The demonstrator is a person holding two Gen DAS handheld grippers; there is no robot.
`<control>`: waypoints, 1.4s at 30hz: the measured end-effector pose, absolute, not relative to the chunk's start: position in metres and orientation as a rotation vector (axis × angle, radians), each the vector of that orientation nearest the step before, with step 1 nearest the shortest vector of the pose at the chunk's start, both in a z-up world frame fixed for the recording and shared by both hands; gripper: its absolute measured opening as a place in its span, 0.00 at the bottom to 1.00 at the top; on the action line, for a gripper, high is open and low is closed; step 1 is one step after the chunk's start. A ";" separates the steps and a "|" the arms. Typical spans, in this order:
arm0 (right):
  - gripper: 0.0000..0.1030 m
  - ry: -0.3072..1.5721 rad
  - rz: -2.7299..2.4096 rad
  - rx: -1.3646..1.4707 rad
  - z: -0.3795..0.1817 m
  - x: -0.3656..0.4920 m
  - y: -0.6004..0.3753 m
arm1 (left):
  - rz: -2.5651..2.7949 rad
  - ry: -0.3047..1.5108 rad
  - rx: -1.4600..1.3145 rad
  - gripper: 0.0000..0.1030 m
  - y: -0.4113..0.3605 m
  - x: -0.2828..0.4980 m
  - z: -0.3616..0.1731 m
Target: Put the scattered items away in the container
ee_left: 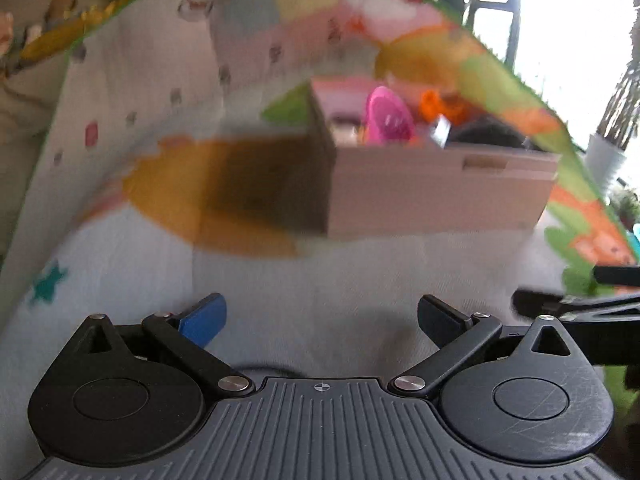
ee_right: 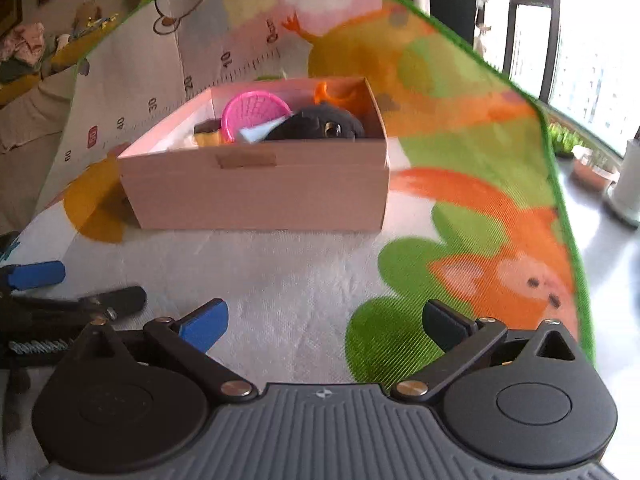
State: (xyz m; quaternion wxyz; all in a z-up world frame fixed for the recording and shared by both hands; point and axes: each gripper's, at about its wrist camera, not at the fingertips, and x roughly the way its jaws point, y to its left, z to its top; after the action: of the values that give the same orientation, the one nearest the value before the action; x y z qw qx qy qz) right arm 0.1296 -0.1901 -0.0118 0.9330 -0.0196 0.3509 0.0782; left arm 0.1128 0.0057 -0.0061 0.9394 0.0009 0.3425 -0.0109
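The cardboard box [ee_right: 256, 192] sat on a colourful play mat [ee_right: 460, 208] on the floor, far ahead of both claws. Inside it lay a pink basket-like toy [ee_right: 256, 114], a dark plush toy [ee_right: 316, 124] to its right, and an orange piece [ee_right: 326, 92] at the far right corner. The right claw [ee_right: 324, 326] was spread wide with nothing between its fingers, hovering over the near white part of the mat, the box well beyond it and slightly left. The left claw [ee_left: 320, 318] was likewise spread and empty, the box [ee_left: 436, 196] ahead and to its right, though that view was blurred.
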 end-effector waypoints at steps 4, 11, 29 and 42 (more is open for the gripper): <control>1.00 0.745 0.128 -0.031 -0.019 0.132 -0.194 | -0.005 0.693 0.014 1.00 0.004 0.110 -0.007; 1.00 0.699 0.109 -0.037 -0.024 0.121 -0.194 | 0.000 0.695 0.019 1.00 0.002 0.109 -0.006; 1.00 0.699 0.109 -0.037 -0.025 0.122 -0.192 | -0.001 0.696 0.018 1.00 0.000 0.113 -0.007; 1.00 0.699 0.109 -0.037 -0.025 0.121 -0.192 | -0.001 0.696 0.018 1.00 0.000 0.113 -0.007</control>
State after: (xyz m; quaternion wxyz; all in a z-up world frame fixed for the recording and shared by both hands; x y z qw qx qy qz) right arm 0.1211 -0.1922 -0.0246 0.9379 -0.0183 0.3423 0.0532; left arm 0.1132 0.0003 -0.0072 0.9400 0.0088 0.3410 -0.0005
